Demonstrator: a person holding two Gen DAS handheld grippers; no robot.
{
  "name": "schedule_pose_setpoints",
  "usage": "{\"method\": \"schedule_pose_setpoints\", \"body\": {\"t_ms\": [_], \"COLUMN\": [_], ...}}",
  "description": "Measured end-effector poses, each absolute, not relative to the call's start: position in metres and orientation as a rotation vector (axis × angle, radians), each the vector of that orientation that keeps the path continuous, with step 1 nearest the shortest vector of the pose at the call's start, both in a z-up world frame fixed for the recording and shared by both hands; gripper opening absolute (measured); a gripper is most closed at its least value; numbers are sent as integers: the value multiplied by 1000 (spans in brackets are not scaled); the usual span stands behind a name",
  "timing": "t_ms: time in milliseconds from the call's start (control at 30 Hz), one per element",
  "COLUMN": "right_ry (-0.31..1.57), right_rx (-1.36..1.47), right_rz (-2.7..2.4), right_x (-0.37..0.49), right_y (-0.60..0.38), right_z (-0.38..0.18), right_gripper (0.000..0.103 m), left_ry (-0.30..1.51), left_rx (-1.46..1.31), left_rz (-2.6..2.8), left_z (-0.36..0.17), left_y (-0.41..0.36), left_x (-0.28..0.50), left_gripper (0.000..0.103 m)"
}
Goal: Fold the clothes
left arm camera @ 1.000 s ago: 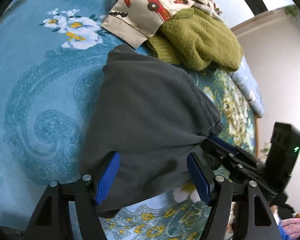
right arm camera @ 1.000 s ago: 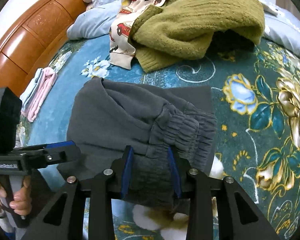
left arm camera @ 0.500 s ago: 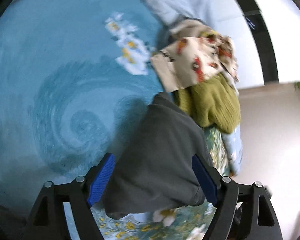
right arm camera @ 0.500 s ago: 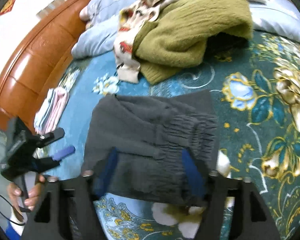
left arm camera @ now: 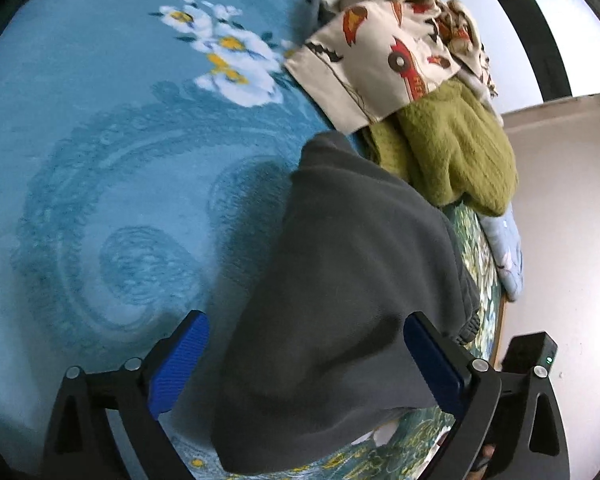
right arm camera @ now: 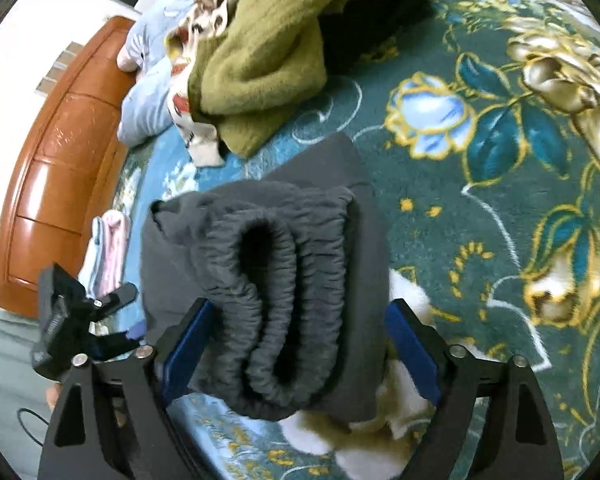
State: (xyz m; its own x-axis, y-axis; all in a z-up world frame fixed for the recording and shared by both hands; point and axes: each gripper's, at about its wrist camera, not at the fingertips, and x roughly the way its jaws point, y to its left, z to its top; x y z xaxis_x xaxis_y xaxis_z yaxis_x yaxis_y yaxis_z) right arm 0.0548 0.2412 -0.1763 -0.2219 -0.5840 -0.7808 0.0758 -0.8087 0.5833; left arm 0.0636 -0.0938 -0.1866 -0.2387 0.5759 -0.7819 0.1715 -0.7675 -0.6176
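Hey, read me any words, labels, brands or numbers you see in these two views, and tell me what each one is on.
"HE": red letters, cut off by a fold, under the red car on the printed cream garment; the rest is hidden.
Pale marking on the body of the left claw, seen from the right wrist view: too small and blurred to read.
Nothing readable on the grey pants, the green sweater or the floral bedspread.

Both fisheye views are evenly and fairly brightly lit, with curved black corners. Glare whitens the wall (left arm camera: 560,208) at the right of the left view and shines on the wooden headboard (right arm camera: 60,168). The grey trousers (left arm camera: 340,300) throw a soft shadow onto the bedspread (left arm camera: 100,160). Edges are slightly smeared.
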Motion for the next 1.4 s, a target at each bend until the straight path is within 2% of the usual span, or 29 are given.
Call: {"method": "schedule_pose_setpoints", "body": {"t_ms": [233, 433, 933, 1233, 1400], "right_ry": [-678, -394, -467, -454, -444], "right_rx": [1584, 1523, 1589, 1620, 1611], "right_rz": [-2005, -2004, -1996, -2010, -2025], "right_x": [42, 40, 38, 30, 33], "right_y": [238, 216, 221, 210, 205], "right_z": [-189, -185, -191, -190, -175], "right_gripper": [103, 103, 103, 103, 94], "left_ry": [-872, -771, -745, -697, -738], "left_rx": [-1707, -1652, -1736, -1726, -1695], "left_rz": [2060, 2047, 1996, 1979, 1966], "left_z": [-196, -194, -207, -204, -199], "left_y": [-89, -77, -73, -71, -79], "left_x": [54, 55, 57, 66, 72], "left_gripper": [103, 103, 103, 98, 89]}}
